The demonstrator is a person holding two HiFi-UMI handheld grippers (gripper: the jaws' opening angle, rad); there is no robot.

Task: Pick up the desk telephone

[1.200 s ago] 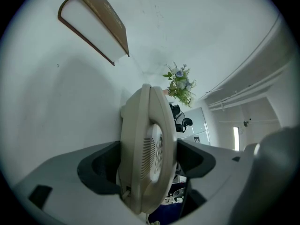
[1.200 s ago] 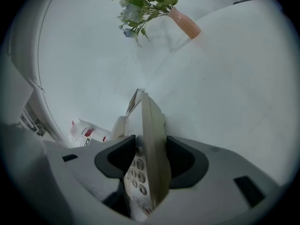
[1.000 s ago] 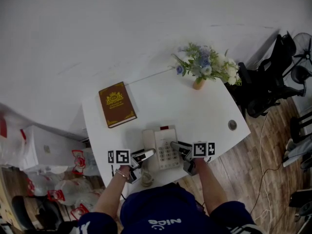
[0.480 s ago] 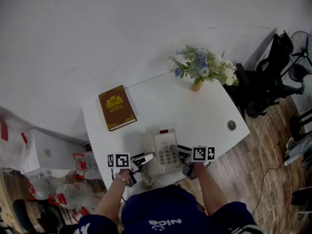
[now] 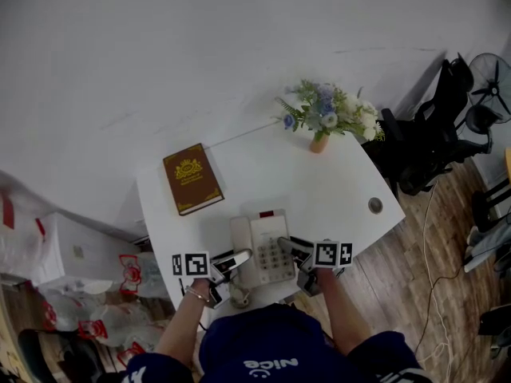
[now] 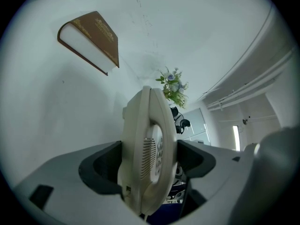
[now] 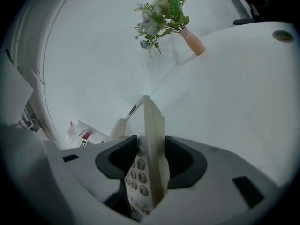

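at the worktop's near edge: the telephone (image 5: 263, 250), cream with a grey keypad, sits between the two grippers, close in front of the person.
left gripper (image 5: 231, 260): pinching the telephone's left side, where the handset lies; in the left gripper view the dark pads press on that edge, with the jaws set wide around it.
right gripper (image 5: 289, 246): pinching the telephone's right side beside the keypad; in the right gripper view the body stands edge-on between the pads, with its keys facing left.
contact with the surface: cannot tell whether the telephone rests on the worktop or is just clear of it.
worktop (image 5: 327, 190): white with rounded corners, set against a white wall; a small round grommet (image 5: 375, 206) sits near its right edge.
book (image 5: 192, 179): brown with gold print, closed and lying flat at the left rear, well apart from the telephone.
flowers (image 5: 327, 112): a blue and white bunch in a small pinkish vase (image 5: 318, 143) at the rear, to the right of the book.
floor (image 5: 399, 278): wood boards; a dark chair (image 5: 431, 146) stands to the right of the worktop and white bags (image 5: 104, 286) with red print lie to the left.
person: dark blue top and bare forearms, one hand on each gripper.
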